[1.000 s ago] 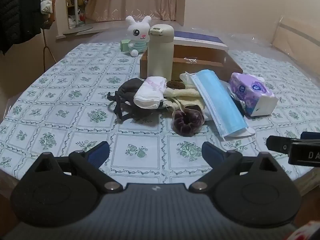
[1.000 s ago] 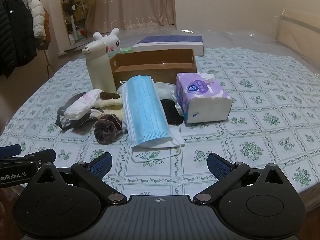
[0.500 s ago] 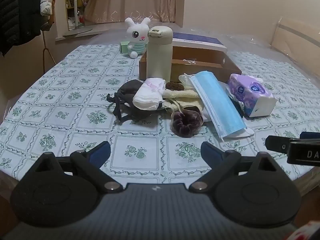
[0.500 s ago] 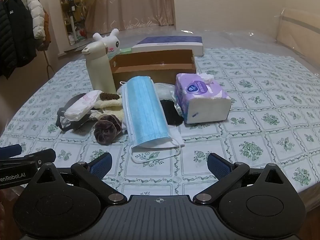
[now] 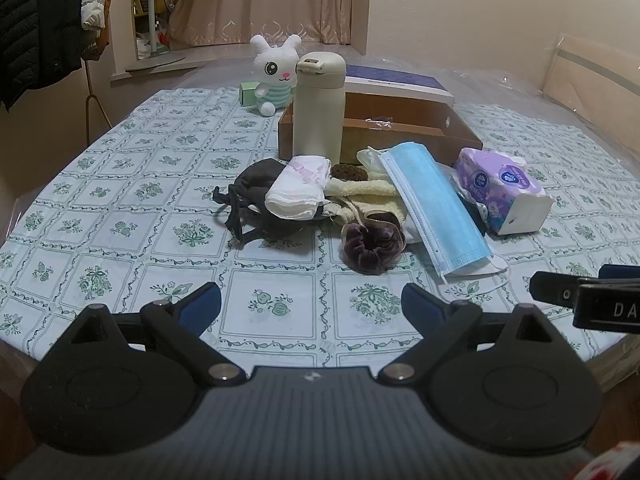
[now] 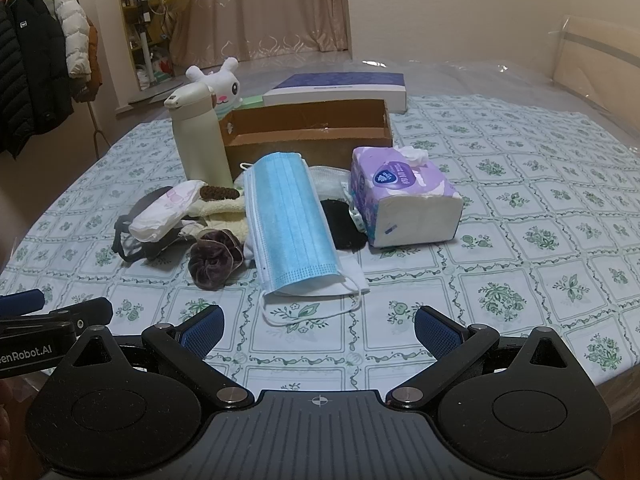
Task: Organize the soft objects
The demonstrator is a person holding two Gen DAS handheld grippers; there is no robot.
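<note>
A heap of soft things lies mid-table: a blue face mask, a dark purple scrunchie, a white folded pad, a cream fleece piece, a dark grey cloth with straps and a black cloth. A purple tissue pack lies to the right. Behind stands an open brown cardboard box. My left gripper is open near the front edge, holding nothing. So is my right gripper.
A cream thermos bottle stands at the box's left. A plush rabbit and a flat blue-white box sit further back. Coats hang at the far left. The flowered tablecloth is bare on the left.
The left wrist view has pulled back slightly from the heap and tilted up a little. The right wrist view is nearly still. Nothing on the table has moved.
</note>
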